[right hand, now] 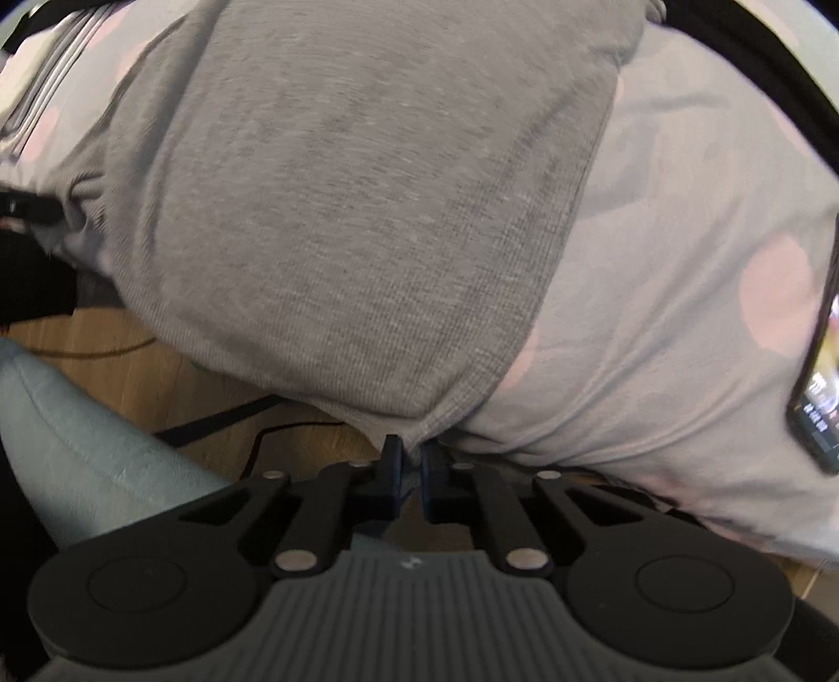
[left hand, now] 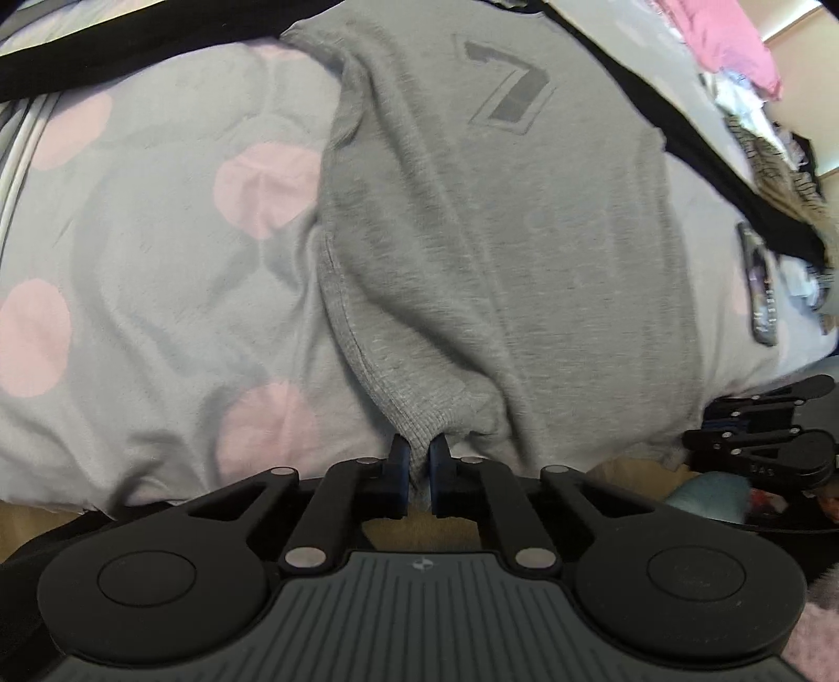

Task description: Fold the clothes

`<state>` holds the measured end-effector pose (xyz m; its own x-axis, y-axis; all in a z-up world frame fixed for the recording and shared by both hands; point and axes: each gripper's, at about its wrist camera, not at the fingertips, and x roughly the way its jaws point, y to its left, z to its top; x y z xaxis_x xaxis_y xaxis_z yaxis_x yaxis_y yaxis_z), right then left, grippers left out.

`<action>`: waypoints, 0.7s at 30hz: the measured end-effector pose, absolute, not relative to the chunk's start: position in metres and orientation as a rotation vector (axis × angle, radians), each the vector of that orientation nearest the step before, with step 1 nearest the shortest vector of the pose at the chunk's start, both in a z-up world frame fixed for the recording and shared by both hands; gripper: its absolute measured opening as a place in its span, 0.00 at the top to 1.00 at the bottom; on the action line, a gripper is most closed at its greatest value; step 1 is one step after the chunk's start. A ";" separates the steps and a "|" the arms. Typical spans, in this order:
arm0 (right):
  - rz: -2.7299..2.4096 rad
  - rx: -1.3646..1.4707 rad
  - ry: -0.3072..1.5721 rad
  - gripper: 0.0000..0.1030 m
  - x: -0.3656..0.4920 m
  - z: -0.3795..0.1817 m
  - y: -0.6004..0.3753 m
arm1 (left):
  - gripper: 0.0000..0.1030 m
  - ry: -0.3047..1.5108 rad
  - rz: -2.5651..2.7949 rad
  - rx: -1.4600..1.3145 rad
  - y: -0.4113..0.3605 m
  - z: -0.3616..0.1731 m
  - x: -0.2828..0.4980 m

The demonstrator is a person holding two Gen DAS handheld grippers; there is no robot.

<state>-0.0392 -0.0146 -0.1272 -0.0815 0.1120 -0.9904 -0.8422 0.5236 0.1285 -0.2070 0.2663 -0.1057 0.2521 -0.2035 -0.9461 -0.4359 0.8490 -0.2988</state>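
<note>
A grey sweatshirt (left hand: 472,220) with a dark "7" printed on it lies spread on the bed, its ribbed hem hanging over the near edge. My left gripper (left hand: 418,461) is shut on the left part of that hem. In the right wrist view the same grey sweatshirt (right hand: 341,210) fills the middle, and my right gripper (right hand: 412,456) is shut on its lower right hem corner. The right gripper (left hand: 760,446) also shows at the right edge of the left wrist view, beside the garment's hem.
The bed cover (left hand: 157,262) is pale grey with pink dots. A phone (right hand: 818,377) lies on it to the right of the sweatshirt. More clothes (left hand: 734,47) are piled at the far right. Wooden floor (right hand: 131,377) with cables and a pale blue cushion (right hand: 78,435) lie below the bed edge.
</note>
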 end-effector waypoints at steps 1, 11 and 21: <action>0.912 -0.697 1.428 0.93 -0.041 -0.120 -0.014 | 0.96 1.326 0.158 -0.578 0.266 -0.101 -0.207; 1.001 -0.889 1.354 0.93 -0.039 -0.047 -0.021 | 0.97 1.313 0.087 -0.514 0.272 -0.029 -0.228; 0.975 -0.981 1.432 0.93 -0.030 -0.078 -0.019 | 0.97 1.521 0.139 -0.477 0.285 -0.087 -0.232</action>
